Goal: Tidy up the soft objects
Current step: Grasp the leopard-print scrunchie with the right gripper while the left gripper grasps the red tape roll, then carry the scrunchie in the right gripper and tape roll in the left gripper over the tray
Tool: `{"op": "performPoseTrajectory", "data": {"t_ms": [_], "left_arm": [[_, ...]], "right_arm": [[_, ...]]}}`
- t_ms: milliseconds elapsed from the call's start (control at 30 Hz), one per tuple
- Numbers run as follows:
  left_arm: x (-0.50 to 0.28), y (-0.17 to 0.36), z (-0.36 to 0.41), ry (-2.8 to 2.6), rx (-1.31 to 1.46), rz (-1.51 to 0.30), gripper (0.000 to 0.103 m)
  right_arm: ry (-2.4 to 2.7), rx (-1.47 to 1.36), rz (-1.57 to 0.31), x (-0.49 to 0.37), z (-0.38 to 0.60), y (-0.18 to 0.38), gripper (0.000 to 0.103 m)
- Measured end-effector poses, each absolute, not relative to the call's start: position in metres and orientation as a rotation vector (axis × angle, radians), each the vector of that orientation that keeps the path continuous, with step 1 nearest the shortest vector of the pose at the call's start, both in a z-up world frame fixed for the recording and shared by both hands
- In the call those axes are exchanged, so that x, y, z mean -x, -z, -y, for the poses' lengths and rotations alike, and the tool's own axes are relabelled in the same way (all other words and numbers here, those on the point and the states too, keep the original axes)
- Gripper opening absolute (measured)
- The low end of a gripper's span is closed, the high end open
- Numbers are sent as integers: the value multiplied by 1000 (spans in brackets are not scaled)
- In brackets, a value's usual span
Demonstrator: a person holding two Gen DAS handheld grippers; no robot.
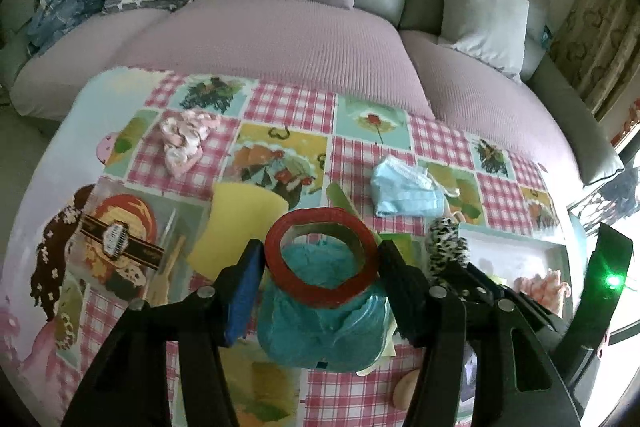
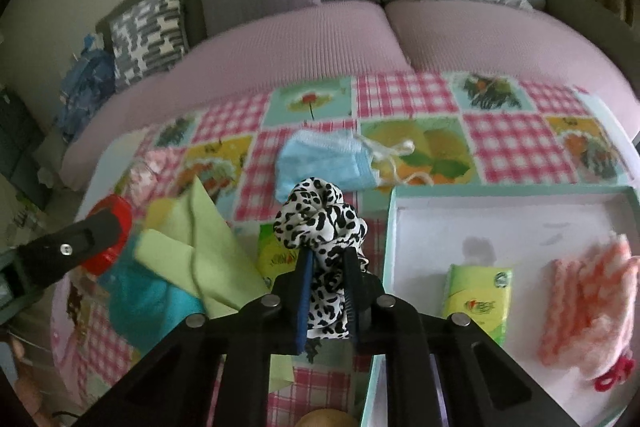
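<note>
My left gripper (image 1: 320,267) is shut on a clear jar with a red rim (image 1: 320,263), stuffed with teal cloth; the jar also shows in the right wrist view (image 2: 112,227). My right gripper (image 2: 328,267) is shut on a black-and-white leopard scrunchie (image 2: 320,219), held above the table left of the white tray (image 2: 500,219); the scrunchie also shows in the left wrist view (image 1: 446,247). In the tray lie a green tissue pack (image 2: 478,297) and a pink knitted piece (image 2: 588,299). A blue face mask (image 2: 328,159) and a pink scrunchie (image 1: 184,141) lie on the tablecloth.
Yellow-green cloths (image 2: 192,247) lie beside the jar, a yellow one (image 1: 236,227) behind it. A second tissue pack (image 2: 274,251) lies under the scrunchie. A sofa (image 1: 280,39) with cushions stands behind the table, blue clothes (image 1: 68,3) at its left end.
</note>
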State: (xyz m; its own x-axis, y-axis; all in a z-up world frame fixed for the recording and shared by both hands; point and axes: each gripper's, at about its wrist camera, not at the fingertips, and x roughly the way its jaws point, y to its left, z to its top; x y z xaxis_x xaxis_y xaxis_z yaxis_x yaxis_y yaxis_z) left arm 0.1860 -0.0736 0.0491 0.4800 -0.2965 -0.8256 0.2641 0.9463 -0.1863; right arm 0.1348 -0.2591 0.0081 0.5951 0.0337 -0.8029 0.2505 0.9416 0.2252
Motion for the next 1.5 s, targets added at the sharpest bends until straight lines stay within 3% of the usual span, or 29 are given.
{"op": "performPoseTrajectory", "data": {"t_ms": [300, 600, 1067, 1500], "left_arm": [[-170, -78, 79, 373, 18, -935, 60], [-148, -82, 128, 475, -80, -921, 60], [-116, -37, 243, 699, -302, -977, 60], [-129, 8, 289, 738, -349, -967, 60]], "right_arm": [[212, -324, -825, -106, 278, -55, 16], [413, -417, -861, -73, 346, -45, 16], [527, -543, -824, -34, 405, -43, 16], [506, -568, -895, -46, 407, -16, 16]]}}
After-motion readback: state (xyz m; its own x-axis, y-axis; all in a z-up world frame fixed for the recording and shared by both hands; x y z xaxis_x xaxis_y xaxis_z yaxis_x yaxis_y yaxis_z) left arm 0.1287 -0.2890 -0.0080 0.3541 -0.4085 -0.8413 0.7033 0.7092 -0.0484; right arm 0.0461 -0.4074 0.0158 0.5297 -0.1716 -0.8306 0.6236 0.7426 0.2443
